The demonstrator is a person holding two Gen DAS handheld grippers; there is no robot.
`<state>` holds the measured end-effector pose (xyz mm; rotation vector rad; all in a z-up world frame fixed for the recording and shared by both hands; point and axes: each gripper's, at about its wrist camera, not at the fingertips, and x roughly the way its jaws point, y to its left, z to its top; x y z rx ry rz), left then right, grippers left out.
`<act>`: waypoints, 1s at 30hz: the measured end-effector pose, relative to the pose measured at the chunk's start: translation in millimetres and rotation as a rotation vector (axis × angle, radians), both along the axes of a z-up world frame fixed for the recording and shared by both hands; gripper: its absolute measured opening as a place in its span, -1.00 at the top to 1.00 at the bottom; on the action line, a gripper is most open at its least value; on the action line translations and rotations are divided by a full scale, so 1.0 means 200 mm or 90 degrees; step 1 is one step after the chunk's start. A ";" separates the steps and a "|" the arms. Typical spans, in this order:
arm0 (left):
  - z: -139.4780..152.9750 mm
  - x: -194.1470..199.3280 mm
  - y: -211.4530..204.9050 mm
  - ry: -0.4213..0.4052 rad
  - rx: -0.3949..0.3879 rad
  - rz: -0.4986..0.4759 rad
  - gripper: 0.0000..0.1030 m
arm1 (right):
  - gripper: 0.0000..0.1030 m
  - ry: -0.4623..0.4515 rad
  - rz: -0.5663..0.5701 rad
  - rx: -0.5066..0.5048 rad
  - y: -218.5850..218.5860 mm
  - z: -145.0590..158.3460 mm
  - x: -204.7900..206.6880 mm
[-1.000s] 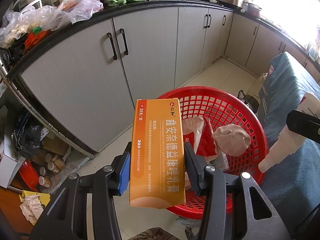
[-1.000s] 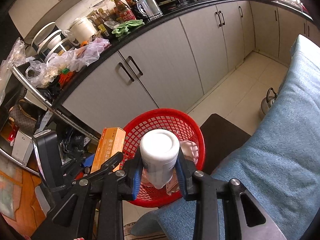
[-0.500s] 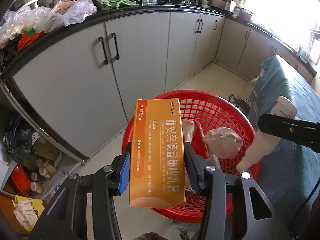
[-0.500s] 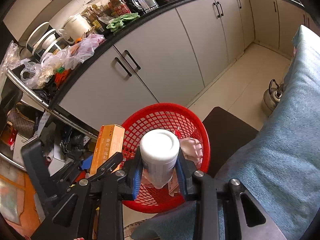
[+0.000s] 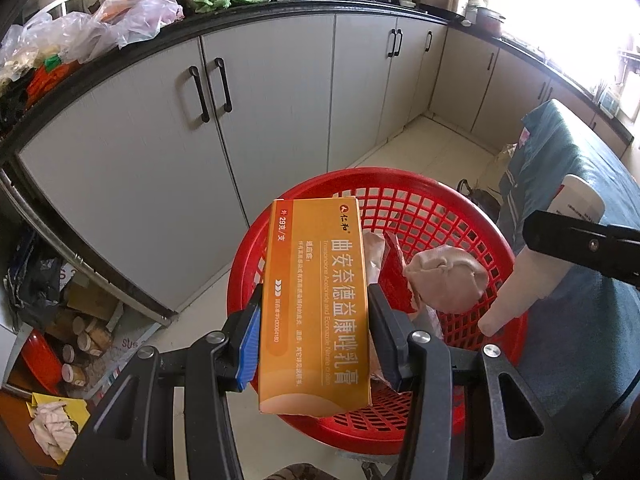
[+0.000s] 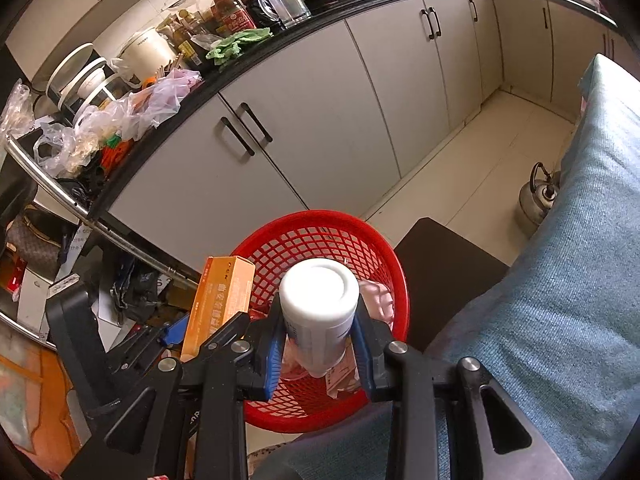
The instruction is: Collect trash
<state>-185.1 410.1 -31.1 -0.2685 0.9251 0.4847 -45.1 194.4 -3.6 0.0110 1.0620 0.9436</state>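
left gripper (image 5: 314, 340) clamped on an orange carton (image 5: 316, 304), held upright above the near rim of a red basket (image 5: 400, 196) on the kitchen floor; right gripper (image 6: 318, 344) clenched around a white bottle (image 6: 318, 304), flat base toward the camera, neck pointing down, poised over the same basket. seen from the left wrist, the bottle reaching in from the right edge with its narrow end over the basket's right rim. already inside: a crumpled pinkish wad (image 5: 446, 278) and a torn red wrapper (image 5: 394, 268). behind, grey cupboards (image 5: 280, 92) under a cluttered black counter (image 5: 132, 64); to the right, a blue cloth-covered surface (image 6: 560, 280), with a metal kettle (image 6: 538, 200) on the tiles beyond. by the look of it, the drop-off step of the clean-up: both items carried to the bin, neither yet let go. next move likely to call for opening each set of jaws with the load well inside the rim. carton sitting close to the near-left edge, so probably worth a small push toward the centre first, lest it tip out onto the floor. bottle better placed, apparently free to fall onto the wad below.
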 end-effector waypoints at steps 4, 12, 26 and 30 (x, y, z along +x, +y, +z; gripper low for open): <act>0.00 0.00 0.01 -0.003 -0.005 0.001 0.09 | 0.36 0.001 -0.002 0.002 0.00 0.00 0.00; 0.01 -0.01 0.01 -0.012 -0.009 -0.001 0.09 | 0.35 -0.002 -0.003 0.001 0.00 0.00 0.00; 0.06 -0.05 0.01 -0.020 -0.013 0.000 -0.17 | 0.03 0.020 -0.025 0.051 -0.08 0.03 0.03; 0.10 -0.08 -0.01 -0.027 -0.002 0.000 -0.25 | 0.02 0.018 -0.038 0.065 -0.13 0.06 0.02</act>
